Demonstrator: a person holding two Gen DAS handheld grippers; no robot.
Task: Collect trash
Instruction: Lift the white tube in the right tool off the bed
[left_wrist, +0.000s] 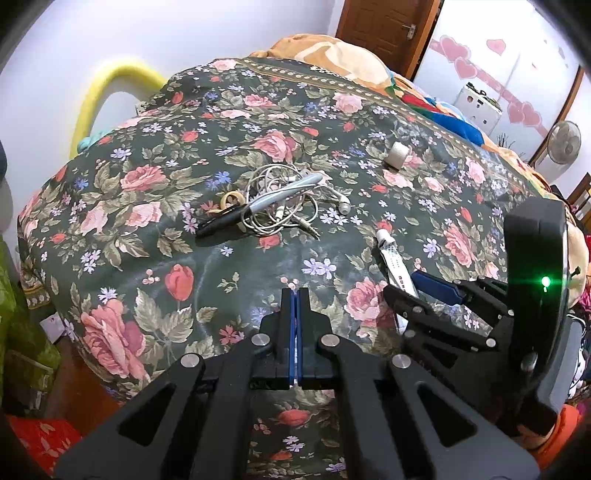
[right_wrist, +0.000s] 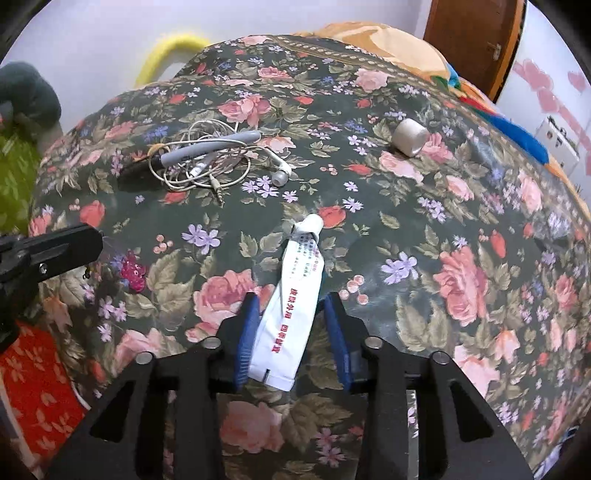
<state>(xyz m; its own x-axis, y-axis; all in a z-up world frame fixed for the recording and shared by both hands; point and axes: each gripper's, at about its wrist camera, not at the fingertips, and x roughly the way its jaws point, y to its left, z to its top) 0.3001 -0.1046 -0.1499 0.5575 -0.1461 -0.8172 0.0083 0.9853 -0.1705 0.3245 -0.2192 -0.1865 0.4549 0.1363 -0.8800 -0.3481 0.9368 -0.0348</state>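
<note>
a: right, straddling the white tube (right_wrist: 295, 295) with the right claw (right_wrist: 291, 325), blue pads spread either side of its flat crimped end, not pressing yet. lying flat on the flowered bedspread (right_wrist: 461, 229), cap pointing away.

b: probably light and soft, half squeezed out, likely to buckle or slide on the cloth. better to pinch across the flat lower body between the pads than near the round cap.

a: and the left claw (left_wrist: 295, 306)?

b: closed on nothing, pads together, hovering just left of the tube.

a: anything in the way?

b: not much. ahead and to the left, well apart, a tangle of white earphones (right_wrist: 207, 158) with a grey marker (right_wrist: 207, 149) lying through it. ahead to the right, a small roll of tape (right_wrist: 408, 138). only soft bedding underneath, so likely to catch a fold of cloth if pushed down too deep.
</note>
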